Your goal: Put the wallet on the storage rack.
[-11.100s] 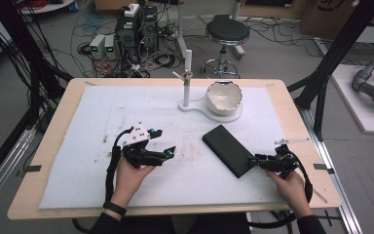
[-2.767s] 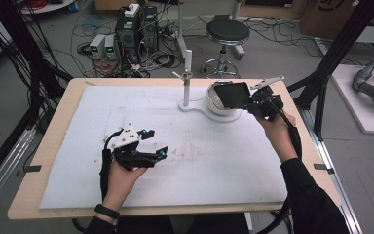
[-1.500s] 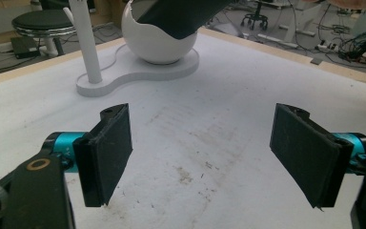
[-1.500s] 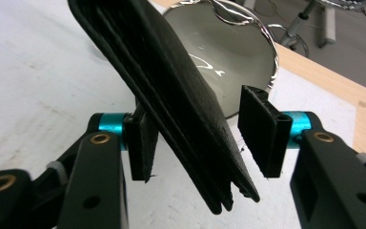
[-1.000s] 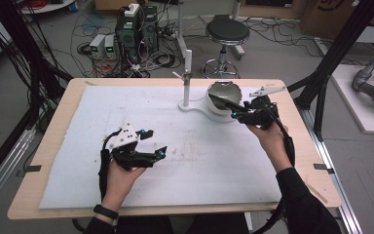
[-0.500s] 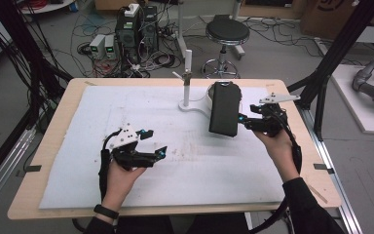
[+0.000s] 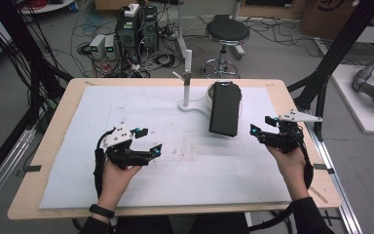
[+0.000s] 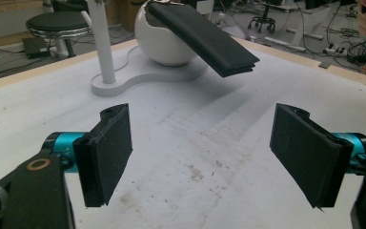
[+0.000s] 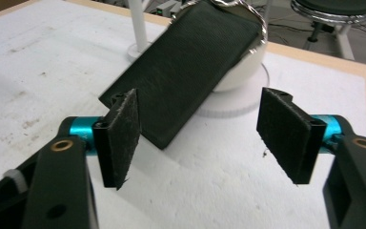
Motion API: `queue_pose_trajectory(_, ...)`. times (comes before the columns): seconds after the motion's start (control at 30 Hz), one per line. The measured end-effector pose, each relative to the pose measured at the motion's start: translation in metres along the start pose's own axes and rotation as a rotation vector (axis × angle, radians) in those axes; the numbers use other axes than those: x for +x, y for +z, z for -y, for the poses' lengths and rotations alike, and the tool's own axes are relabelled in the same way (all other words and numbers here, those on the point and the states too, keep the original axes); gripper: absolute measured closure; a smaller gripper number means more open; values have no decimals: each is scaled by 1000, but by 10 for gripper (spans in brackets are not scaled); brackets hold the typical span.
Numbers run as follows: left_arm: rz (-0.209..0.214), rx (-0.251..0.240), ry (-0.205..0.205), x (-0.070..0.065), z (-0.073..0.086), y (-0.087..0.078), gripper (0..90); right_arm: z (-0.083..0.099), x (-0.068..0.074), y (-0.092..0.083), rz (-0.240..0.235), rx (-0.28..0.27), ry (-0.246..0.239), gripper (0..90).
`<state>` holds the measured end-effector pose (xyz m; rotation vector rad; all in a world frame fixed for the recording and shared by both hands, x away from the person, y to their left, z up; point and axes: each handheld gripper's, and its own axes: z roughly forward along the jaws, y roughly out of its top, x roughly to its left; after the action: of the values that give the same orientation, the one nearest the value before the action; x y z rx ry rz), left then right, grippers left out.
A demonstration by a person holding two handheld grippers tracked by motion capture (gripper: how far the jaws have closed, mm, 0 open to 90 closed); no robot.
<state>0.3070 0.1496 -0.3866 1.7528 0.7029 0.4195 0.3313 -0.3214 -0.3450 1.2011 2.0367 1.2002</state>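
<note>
right gripper (image 7: 264, 132) hovering low near the table's right edge (image 7: 306, 141), jaws just opening, nothing between | left gripper (image 7: 145, 141) resting mid-left on the white mat (image 7: 141, 107), jaws spread, bare | black case (image 7: 225, 108) leaning tilted on the white bowl (image 8: 164, 43), lower end overhanging the mat, clear of both grippers

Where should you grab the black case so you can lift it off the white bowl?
Probably by its free lower end: the black case leans on the white bowl, and that end sticks out above the table. Come from the front, jaws across its thin flat faces. The right gripper, open, is nearest.
</note>
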Motion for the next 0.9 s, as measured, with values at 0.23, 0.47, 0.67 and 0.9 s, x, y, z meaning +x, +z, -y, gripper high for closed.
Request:
queue_pose_trajectory(0.23, -36, 8, -4, 10, 4, -12, 221, 26, -13, -16, 14, -32, 51, 279)
queue_pose_trajectory(0.47, -78, 10, -13, 21, 11, -27, 221, 43, -23, -22, 38, -40, 70, 245)
queue_pose_trajectory(0.67, -103, 13, -16, 26, 16, -34, 221, 48, -27, -26, 64, -41, 63, 224)
queue_pose_trajectory(0.9, -132, 18, -30, 30, 22, -41, 221, 51, -30, -21, 69, -44, 64, 224)
